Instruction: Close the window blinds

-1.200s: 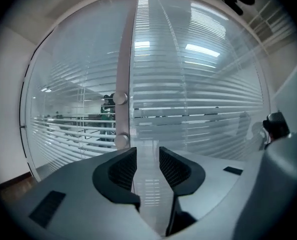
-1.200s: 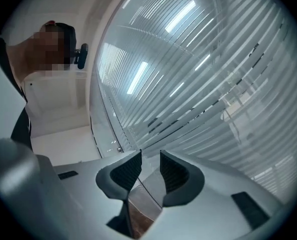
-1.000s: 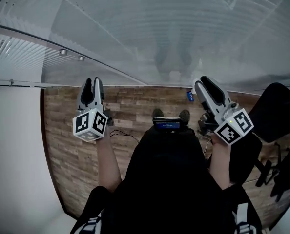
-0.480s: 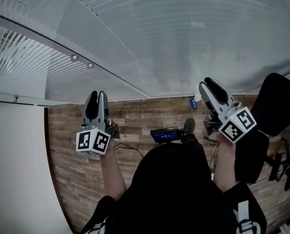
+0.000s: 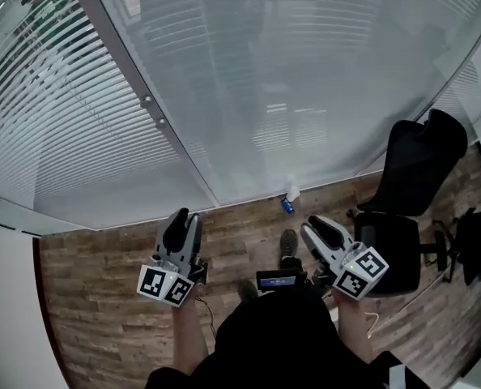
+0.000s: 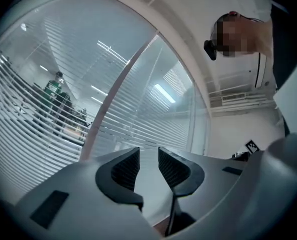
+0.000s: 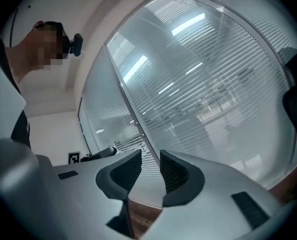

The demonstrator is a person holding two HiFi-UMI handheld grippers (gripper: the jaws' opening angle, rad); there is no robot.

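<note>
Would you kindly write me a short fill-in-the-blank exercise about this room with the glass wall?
The black office chair stands on the head view's ____ side.
The brown plank floor is made of ____.
The slats of the white window blinds run ____.
The jaws of the right gripper stand apart and hold ____.
Missing words: right; wood; horizontally; nothing.

Glossy glass (image 5: 321, 71), matt blinds (image 5: 70, 136)
Beyond our ribbed black pads (image 6: 126, 166) both look smooth; under them we see a grainy wood floor (image 5: 95, 298).
</note>
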